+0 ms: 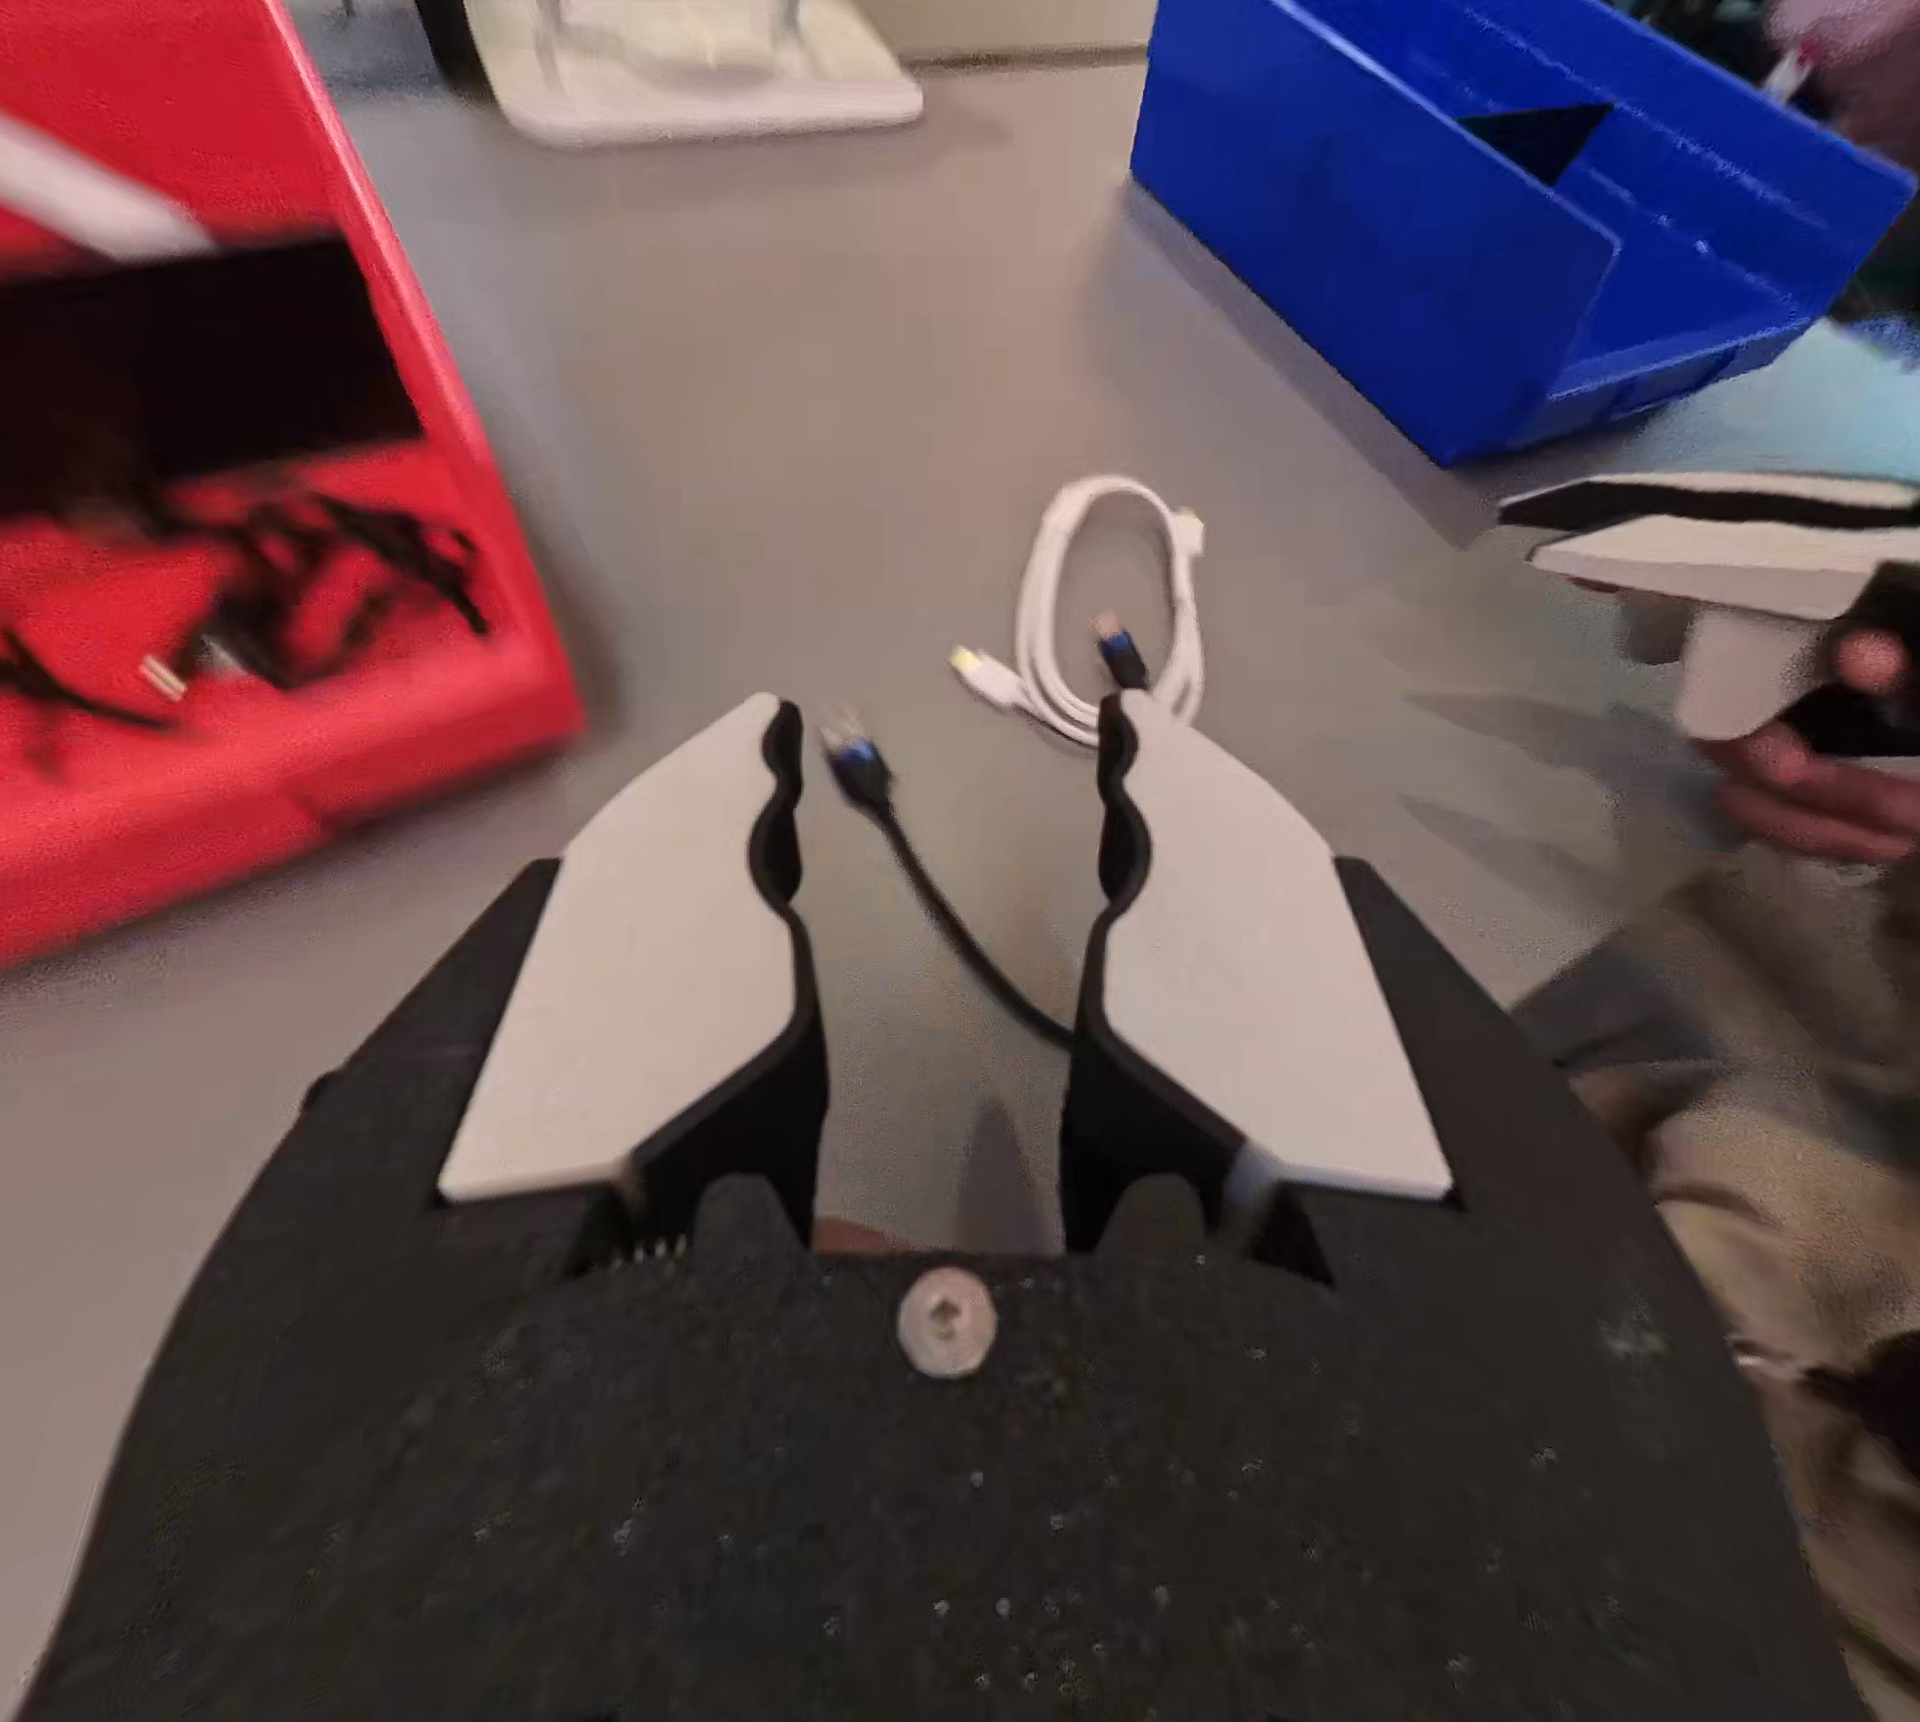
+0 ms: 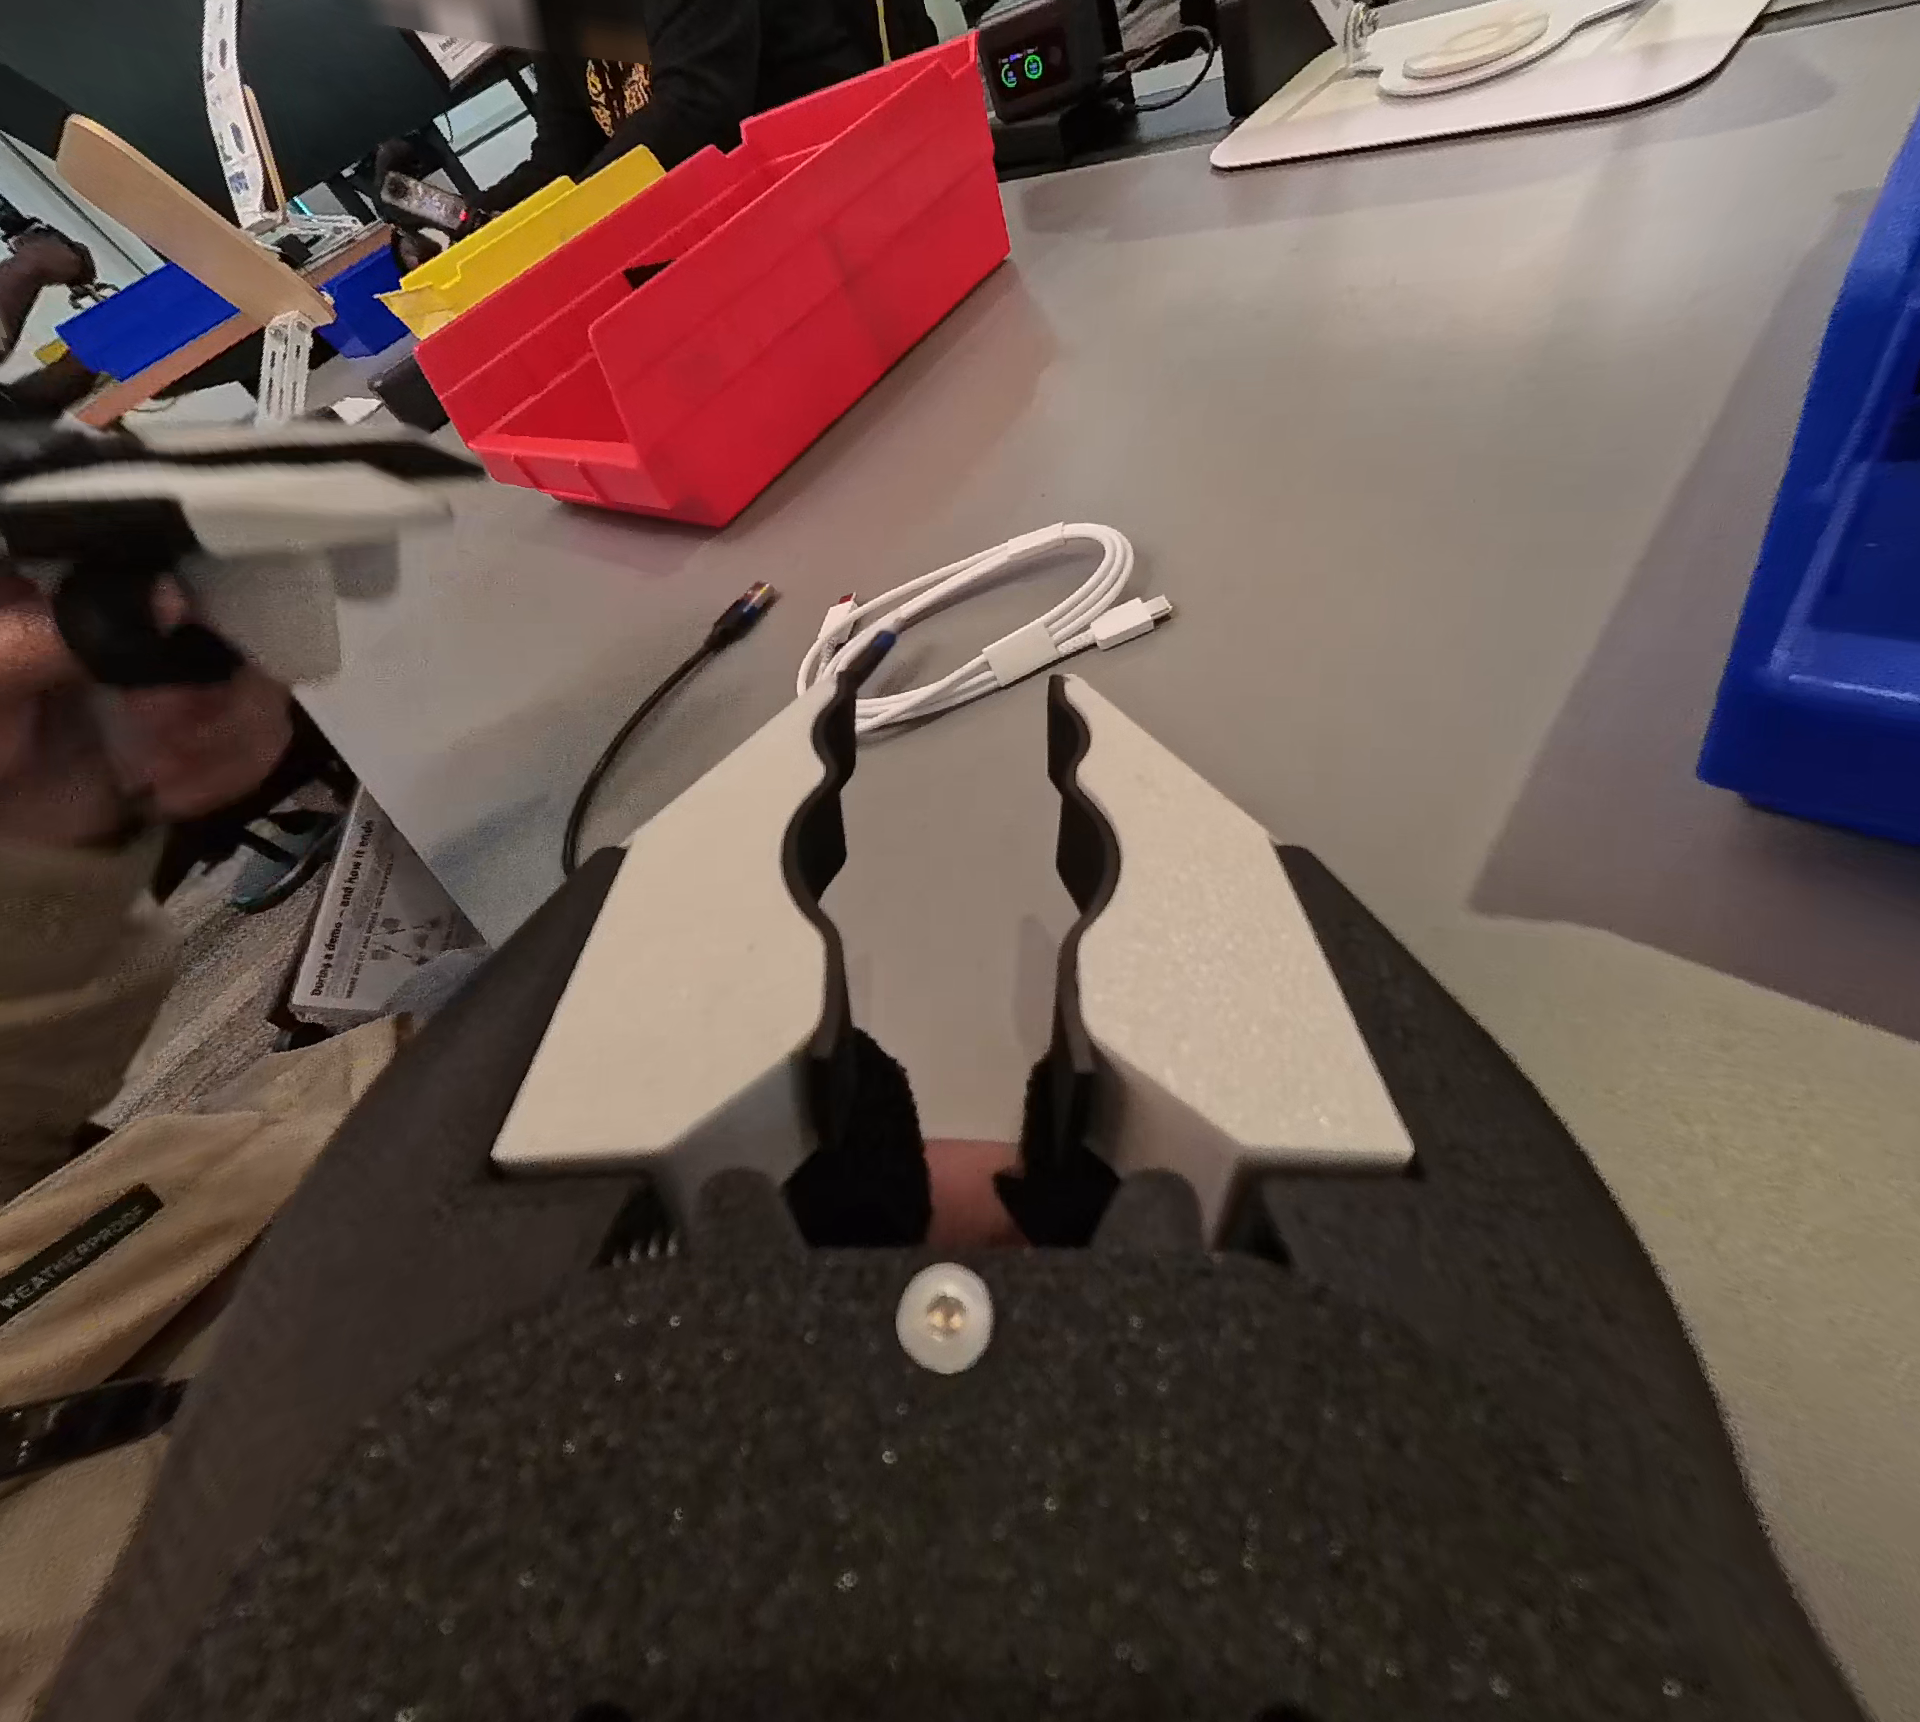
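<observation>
A short black cable [image 1: 940,914] with blue-tipped plugs lies on the grey table [image 1: 779,384]. My left gripper [image 1: 951,716] is open and empty just above it, and the cable runs between its fingers. One plug [image 1: 852,753] lies by the left fingertip; the other [image 1: 1120,652] pokes past the right fingertip. A coiled white cable [image 1: 1112,602] lies just beyond. My right gripper [image 2: 945,696] is open and empty, its tips at the near side of the white cable [image 2: 997,623]. The black cable [image 2: 644,716] lies to its left, one plug [image 2: 873,649] touching its left fingertip.
A red bin [image 1: 312,529] holding black cables stands at the left and also shows in the right wrist view [image 2: 727,322]. A blue bin [image 1: 1455,218] stands at the right. A white stand base [image 2: 1507,51] is at the back. The right gripper [image 1: 1714,550] shows in a hand.
</observation>
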Available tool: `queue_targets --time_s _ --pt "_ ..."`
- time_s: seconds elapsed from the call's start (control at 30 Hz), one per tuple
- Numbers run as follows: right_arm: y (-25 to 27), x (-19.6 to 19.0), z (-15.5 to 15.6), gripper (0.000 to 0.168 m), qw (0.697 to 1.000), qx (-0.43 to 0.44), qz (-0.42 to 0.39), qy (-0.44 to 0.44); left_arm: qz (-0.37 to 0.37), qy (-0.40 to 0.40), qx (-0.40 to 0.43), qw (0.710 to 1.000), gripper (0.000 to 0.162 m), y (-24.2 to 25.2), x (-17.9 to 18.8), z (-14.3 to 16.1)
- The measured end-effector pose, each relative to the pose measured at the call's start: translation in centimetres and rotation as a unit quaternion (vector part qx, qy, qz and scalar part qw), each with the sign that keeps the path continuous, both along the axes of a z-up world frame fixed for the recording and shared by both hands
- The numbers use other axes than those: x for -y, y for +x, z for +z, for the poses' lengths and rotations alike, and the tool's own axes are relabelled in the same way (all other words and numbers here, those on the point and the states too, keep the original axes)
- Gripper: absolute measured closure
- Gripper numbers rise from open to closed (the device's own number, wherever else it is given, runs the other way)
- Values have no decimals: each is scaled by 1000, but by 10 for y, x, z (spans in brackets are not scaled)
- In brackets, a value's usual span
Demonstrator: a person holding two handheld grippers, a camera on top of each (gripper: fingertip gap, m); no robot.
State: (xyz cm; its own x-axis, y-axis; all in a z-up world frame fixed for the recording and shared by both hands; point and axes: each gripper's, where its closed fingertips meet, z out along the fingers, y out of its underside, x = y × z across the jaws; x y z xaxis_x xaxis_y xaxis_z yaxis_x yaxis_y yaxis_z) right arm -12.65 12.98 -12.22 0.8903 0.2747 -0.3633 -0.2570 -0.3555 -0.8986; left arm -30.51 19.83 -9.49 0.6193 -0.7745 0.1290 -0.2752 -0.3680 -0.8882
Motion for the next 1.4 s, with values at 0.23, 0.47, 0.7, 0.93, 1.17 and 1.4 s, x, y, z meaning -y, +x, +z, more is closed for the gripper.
queue_targets --time_s 0.23,0.47,0.7,0.93,1.17,1.4 --pt "-2 -2 -1 133 1000 -3 5 -3 -17 -61 29 998 109 -23 -110 74" --pt "-2 -2 -3 133 1000 1 5 -7 92 -239 -38 966 120 -25 -284 21" --pt "5 -1 -3 133 1000 -4 -6 -7 186 -386 -33 903 109 -12 -356 -48" --pt "4 -1 -4 133 1000 -11 1 -11 223 -410 54 883 138 -15 -367 -53" --pt "3 -1 0 133 1000 -5 -2 1 106 -278 154 942 139 -9 -337 45" --pt "-17 -5 45 130 995 42 29 91 -55 -146 245 957 139 8 -219 170"
